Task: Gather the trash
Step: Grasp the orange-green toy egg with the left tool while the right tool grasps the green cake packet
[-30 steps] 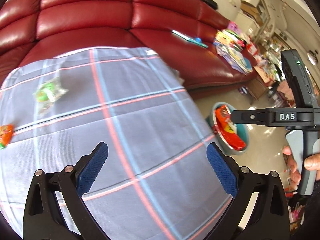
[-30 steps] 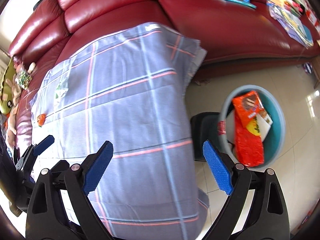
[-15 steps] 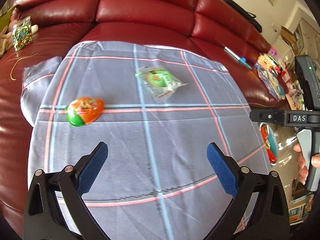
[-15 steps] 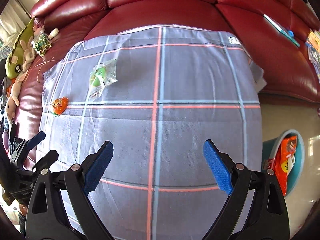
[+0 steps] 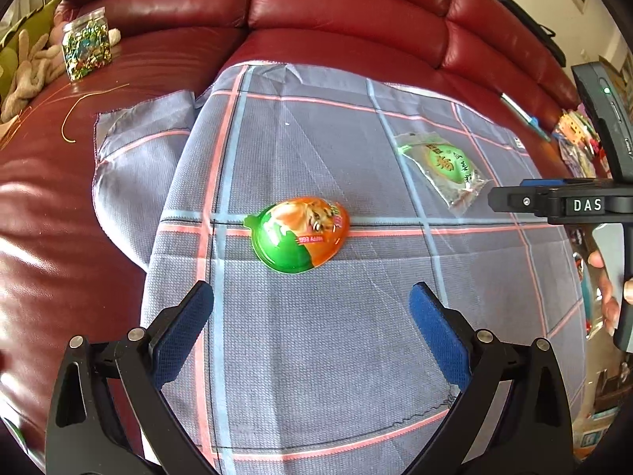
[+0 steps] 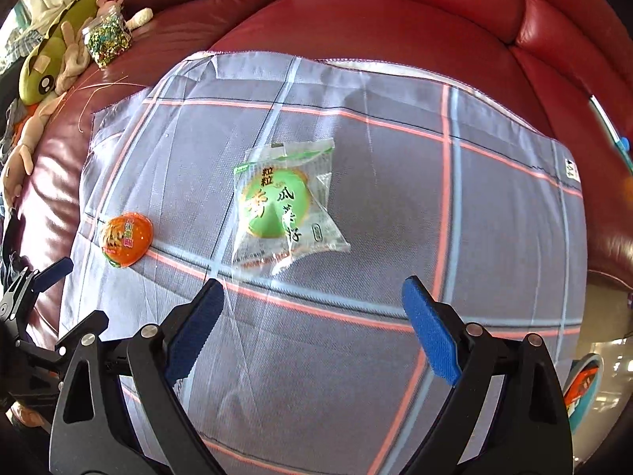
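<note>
An orange and green egg-shaped wrapper lies on the grey checked cloth over the red sofa. My left gripper hovers open just short of it, nothing between its blue pads. A clear packet with a green round cake lies to the right of the egg. Just in front of that packet my right gripper stands open and empty. The right gripper's body shows at the right edge of the left wrist view, and one left finger shows at the left of the right wrist view.
A jar of coloured bits and plush toys sit at the sofa's left end. A teal bin with red wrappers stands on the floor at the lower right. Books and papers lie far right.
Both grippers swept left across the cloth and lower, away from the bin. The egg wrapper and the green packet now sit much closer and nearer the centre of each view. Both stayed open.
</note>
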{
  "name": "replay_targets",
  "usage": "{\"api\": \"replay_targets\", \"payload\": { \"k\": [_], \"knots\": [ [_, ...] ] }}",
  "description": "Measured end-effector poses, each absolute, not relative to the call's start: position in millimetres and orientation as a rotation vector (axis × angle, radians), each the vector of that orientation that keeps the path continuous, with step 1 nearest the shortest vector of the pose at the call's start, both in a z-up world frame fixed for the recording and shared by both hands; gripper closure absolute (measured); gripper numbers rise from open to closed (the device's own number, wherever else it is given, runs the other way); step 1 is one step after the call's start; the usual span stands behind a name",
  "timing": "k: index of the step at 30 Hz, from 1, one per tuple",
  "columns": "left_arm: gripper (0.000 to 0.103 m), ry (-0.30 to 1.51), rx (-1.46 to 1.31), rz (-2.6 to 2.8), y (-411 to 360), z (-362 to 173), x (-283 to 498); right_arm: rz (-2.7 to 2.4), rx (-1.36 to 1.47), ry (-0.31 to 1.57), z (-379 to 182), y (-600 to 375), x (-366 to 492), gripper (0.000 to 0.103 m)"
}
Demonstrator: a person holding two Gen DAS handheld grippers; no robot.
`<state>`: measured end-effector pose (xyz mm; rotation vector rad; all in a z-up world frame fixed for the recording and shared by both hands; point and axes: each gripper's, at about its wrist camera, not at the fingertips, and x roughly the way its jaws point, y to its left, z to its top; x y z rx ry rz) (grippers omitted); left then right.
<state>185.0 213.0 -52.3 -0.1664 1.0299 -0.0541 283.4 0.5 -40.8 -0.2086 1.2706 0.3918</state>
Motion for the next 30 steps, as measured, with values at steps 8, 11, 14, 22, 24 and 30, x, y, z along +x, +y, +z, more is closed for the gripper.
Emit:
{"api": "replay_targets", "payload": {
  "k": [8, 11, 14, 22, 24, 30],
  "knots": [
    [0.004, 1.045, -0.138, -0.033, 226, -58, 201, 0.423, -0.267, 1.275, -59, 32, 312, 0.016],
    [0.004, 1.040, -0.115, -0.010, 231, -57, 205, 0.429, -0.285, 1.278, -65, 40, 319, 0.016],
    [0.004, 1.044, -0.111, 0.000, 237, -57, 208, 0.431, -0.300, 1.277, -70, 45, 324, 0.016],
    [0.004, 1.020, -0.060, -0.020, 234, -52, 207, 0.461, -0.355, 1.265, -74, 52, 318, 0.048],
    [0.004, 1.018, -0.039, -0.033, 230, -53, 207, 0.465, -0.338, 1.255, -69, 47, 315, 0.048],
    [0.010, 1.021, 0.036, -0.077, 216, -60, 216, 0.447, -0.302, 1.243, -56, 17, 305, 0.048]
  ]
}}
